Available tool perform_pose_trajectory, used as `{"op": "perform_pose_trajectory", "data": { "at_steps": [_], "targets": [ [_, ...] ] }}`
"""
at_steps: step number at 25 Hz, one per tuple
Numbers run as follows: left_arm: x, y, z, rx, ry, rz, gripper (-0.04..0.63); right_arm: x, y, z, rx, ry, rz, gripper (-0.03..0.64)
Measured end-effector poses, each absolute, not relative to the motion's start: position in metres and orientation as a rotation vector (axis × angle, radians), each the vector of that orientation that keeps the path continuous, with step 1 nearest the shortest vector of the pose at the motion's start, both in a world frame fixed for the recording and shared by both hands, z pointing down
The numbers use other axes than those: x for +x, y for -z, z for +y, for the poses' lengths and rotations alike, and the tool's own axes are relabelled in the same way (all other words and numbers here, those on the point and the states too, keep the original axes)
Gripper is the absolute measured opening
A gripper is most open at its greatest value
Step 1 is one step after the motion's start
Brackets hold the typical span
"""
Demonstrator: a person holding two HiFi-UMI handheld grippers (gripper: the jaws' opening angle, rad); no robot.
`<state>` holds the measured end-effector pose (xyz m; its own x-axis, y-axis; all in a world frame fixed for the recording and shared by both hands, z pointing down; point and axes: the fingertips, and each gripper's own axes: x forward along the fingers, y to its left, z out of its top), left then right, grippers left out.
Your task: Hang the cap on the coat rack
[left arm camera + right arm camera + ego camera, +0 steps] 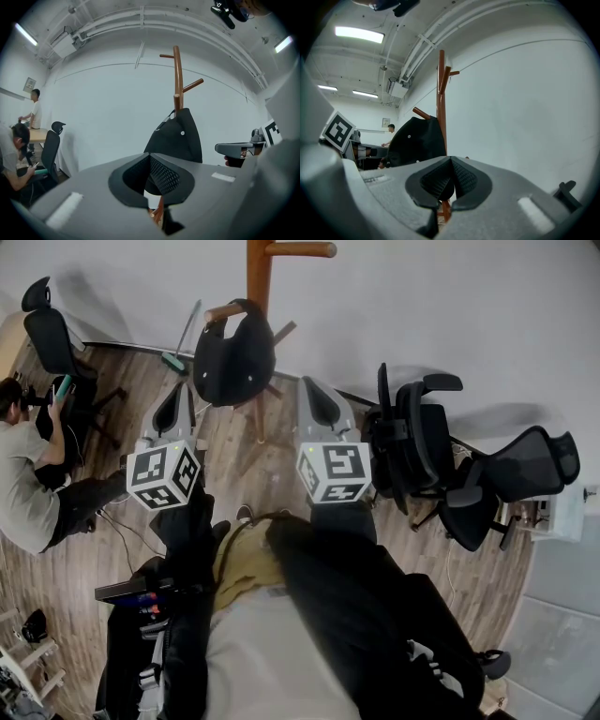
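Note:
A black cap (234,357) hangs on a peg of the wooden coat rack (259,273), which stands against the white wall. Both grippers are held low in front of the rack, apart from the cap. My left gripper (178,395) is below and left of the cap, its jaws shut with nothing between them. My right gripper (315,390) is to the cap's right, also shut and empty. The left gripper view shows the cap (180,136) on the rack (177,70) beyond the closed left gripper (150,176). In the right gripper view the cap (417,140) hangs left of the rack's pole (441,103), past the closed right gripper (451,180).
Two black office chairs (422,446) (525,474) stand right of the rack. Another chair (52,334) and a seated person (23,474) are at the left. A broom (183,338) leans on the wall. A person (33,105) stands at a far desk.

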<state>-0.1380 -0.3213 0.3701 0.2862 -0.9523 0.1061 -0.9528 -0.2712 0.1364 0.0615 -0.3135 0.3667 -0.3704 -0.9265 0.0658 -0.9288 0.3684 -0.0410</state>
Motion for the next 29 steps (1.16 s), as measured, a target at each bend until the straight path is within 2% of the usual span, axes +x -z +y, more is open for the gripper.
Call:
{"op": "perform_pose_trajectory", "data": {
  "at_steps": [29],
  "targets": [
    [-0.136, -0.3646, -0.3198, 2.397, -0.005, -1.788, 0.0, 0.0593, -0.3649, -0.3138, 1.752, -0.079, -2.56, -0.006]
  ]
}}
